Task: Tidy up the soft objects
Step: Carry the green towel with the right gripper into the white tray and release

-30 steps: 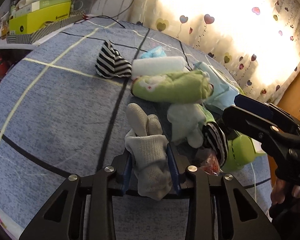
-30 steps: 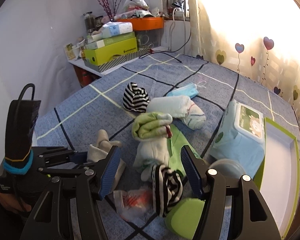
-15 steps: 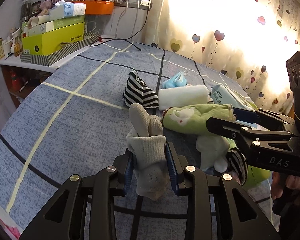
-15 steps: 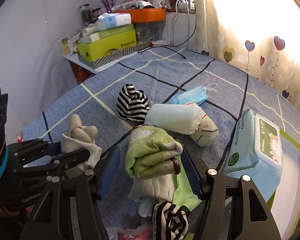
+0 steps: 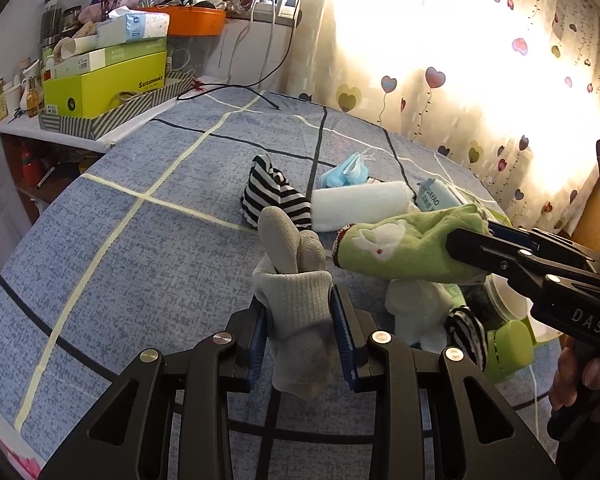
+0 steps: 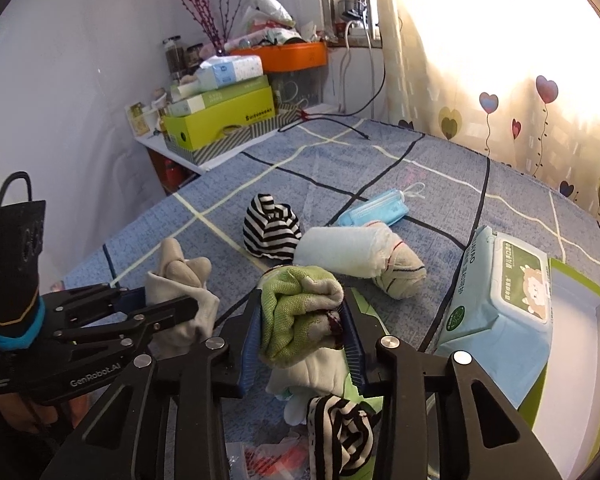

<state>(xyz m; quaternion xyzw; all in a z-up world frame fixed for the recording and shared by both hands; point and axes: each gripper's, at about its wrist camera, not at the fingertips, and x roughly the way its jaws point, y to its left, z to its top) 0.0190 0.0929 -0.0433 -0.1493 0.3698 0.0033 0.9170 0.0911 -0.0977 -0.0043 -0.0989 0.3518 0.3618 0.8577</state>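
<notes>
The left claw (image 5: 300, 320) is squeezing the grey sock (image 5: 296, 276). The right claw (image 6: 302, 336) has just been closing and is pinching the green roll (image 6: 296, 312) above the blue surface (image 6: 440, 184). Next, I think, both need carrying somewhere tidy.

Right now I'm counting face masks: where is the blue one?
In the right wrist view the blue face mask lies on the bedspread, behind the white rolled towel and right of the striped sock bundle.

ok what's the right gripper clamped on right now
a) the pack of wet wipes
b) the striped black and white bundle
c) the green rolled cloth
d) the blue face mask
c: the right gripper has its blue pads pressed against both sides of the green rolled cloth.
</notes>
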